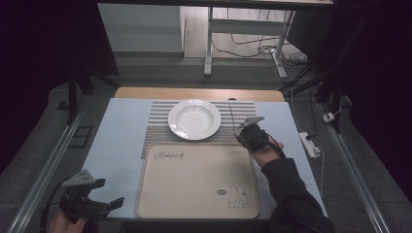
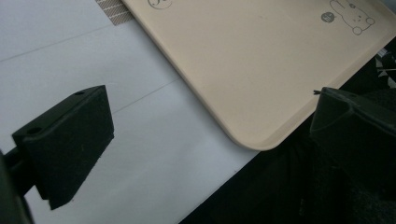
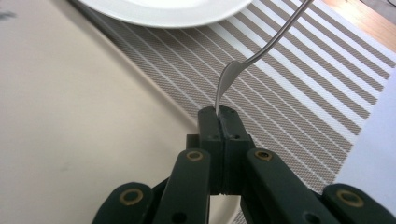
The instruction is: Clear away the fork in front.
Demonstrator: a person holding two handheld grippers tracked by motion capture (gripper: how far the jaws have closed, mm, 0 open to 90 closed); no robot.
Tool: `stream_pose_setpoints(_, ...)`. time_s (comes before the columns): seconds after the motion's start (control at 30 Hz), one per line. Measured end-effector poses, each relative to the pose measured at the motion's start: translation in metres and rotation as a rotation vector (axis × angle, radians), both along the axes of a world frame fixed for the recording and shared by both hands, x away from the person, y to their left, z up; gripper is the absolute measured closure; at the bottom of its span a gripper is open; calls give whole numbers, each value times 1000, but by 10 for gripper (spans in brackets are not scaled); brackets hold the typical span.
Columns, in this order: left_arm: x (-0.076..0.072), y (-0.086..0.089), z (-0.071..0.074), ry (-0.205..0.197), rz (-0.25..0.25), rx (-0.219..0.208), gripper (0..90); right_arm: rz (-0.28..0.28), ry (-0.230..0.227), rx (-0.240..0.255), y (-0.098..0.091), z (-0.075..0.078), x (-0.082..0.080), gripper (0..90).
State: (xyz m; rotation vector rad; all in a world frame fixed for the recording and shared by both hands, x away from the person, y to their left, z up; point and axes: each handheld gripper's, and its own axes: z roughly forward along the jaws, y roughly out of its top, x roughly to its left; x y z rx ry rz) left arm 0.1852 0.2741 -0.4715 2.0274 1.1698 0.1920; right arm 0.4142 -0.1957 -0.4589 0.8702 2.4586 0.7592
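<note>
My right gripper (image 3: 223,116) is shut on a slim metal utensil (image 3: 243,63). The utensil's wider end sits between the jaws and its thin handle rises away over the striped placemat (image 3: 289,93). From above, the right gripper (image 1: 240,137) hangs over the placemat just right of the white plate (image 1: 194,119), with the utensil (image 1: 231,119) sticking up from it. The plate's rim (image 3: 163,11) lies just beyond the jaws. My left gripper (image 1: 109,196) rests at the table's near left corner, open and with nothing in it. Its pads (image 2: 70,140) stand wide apart beside the tray's corner.
A beige tray (image 1: 194,179) with a rabbit print lies at the table's near middle, below the placemat (image 1: 158,124). The tray (image 2: 243,60) reaches the table's front edge. A pale blue sheet (image 1: 121,131) covers the tabletop. A white power strip (image 1: 310,144) lies off the right side.
</note>
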Motion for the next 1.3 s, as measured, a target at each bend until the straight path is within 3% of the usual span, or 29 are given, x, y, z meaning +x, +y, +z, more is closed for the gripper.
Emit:
stream_pose_setpoints(0.23,6,-7,-1,3,-39,-3,0,46,22,74,-7,10,-26,898)
stream_pose_setpoints(0.57,16,-16,-1,-15,-103,-32,0,110,43,132,-21,16,-60,897)
stream_pose_setpoints(0.8,26,-23,-3,-16,-143,-32,0,154,58,164,-27,18,-81,897)
stream_pose_setpoints(1.07,38,-31,-6,1,-180,-61,0,215,84,171,-25,17,-98,897)
stream_pose_setpoints(1.2,47,-38,-7,0,-190,-30,0,246,102,192,-23,17,-104,898)
stream_pose_setpoints(1.3,53,-44,-7,5,-204,-31,0,283,121,202,-19,16,-111,897)
